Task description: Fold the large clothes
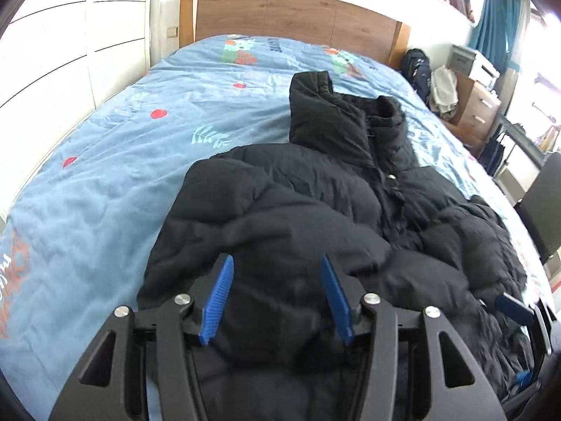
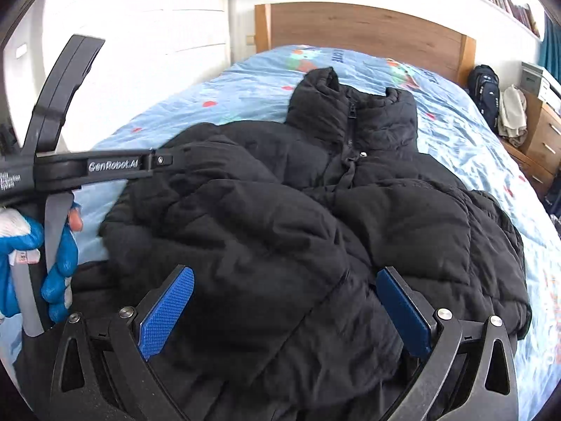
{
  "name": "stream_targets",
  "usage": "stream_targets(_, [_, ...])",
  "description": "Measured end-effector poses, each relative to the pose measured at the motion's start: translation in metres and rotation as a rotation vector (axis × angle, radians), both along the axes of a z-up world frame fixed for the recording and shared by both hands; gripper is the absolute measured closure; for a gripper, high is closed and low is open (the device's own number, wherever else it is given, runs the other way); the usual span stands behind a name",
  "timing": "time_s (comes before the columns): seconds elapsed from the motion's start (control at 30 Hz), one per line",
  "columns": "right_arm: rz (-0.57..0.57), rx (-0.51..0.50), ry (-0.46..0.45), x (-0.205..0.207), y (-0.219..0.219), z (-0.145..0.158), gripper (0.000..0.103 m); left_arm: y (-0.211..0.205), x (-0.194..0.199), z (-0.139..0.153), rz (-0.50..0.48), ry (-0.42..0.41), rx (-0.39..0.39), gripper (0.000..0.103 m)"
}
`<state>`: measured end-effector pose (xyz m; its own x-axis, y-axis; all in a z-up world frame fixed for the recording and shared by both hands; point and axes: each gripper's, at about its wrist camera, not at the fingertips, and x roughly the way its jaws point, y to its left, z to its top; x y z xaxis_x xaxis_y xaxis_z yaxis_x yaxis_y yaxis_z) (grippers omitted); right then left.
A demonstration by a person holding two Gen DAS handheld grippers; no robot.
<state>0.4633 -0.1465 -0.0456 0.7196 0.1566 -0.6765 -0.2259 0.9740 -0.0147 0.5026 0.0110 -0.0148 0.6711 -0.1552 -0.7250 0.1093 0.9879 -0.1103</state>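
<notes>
Lying lengthwise on the bed [image 1: 105,182], the black puffer jacket [image 1: 315,203] is seen with its collar pointing toward the headboard [image 1: 298,17]. Both the left gripper [image 1: 277,273] and right gripper [image 2: 284,291] are held with fingers apart over its hem, nothing clamped.

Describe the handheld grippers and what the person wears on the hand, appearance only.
Both are black plastic tools with triangular cut-outs in the linkage arms and round silver pivot bolts. The left gripper has ribbed blue pads, the right gripper cross-hatched blue pads. White lettering reading GenRobot.AI runs along the left tool's body, which has a grey handle. The left hand wears a blue-and-white glove.
</notes>
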Motion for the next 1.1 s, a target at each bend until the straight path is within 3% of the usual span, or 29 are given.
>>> stream_targets(0.07, [-0.009,-0.016,0.020,0.008,0.001,-0.011,0.001,-0.003,0.011,-0.010,0.002,0.032,-0.015,0.053])
stream_targets(0.23, [-0.005,-0.058,0.051,0.016,0.002,-0.040,0.001,-0.014,0.014,-0.056,0.006,0.081,0.051,0.051])
stream_targets(0.4, [-0.010,-0.045,0.071,0.014,-0.001,-0.054,0.001,-0.013,0.012,-0.067,0.014,0.085,0.049,0.050])
stream_targets(0.77, [-0.008,-0.054,0.096,-0.006,-0.007,-0.042,0.001,-0.005,-0.039,-0.037,0.019,0.073,0.075,0.050])
stream_targets(1.1, [-0.048,-0.080,0.072,-0.087,-0.030,0.001,0.001,0.012,-0.117,0.007,0.027,0.072,0.039,0.050])
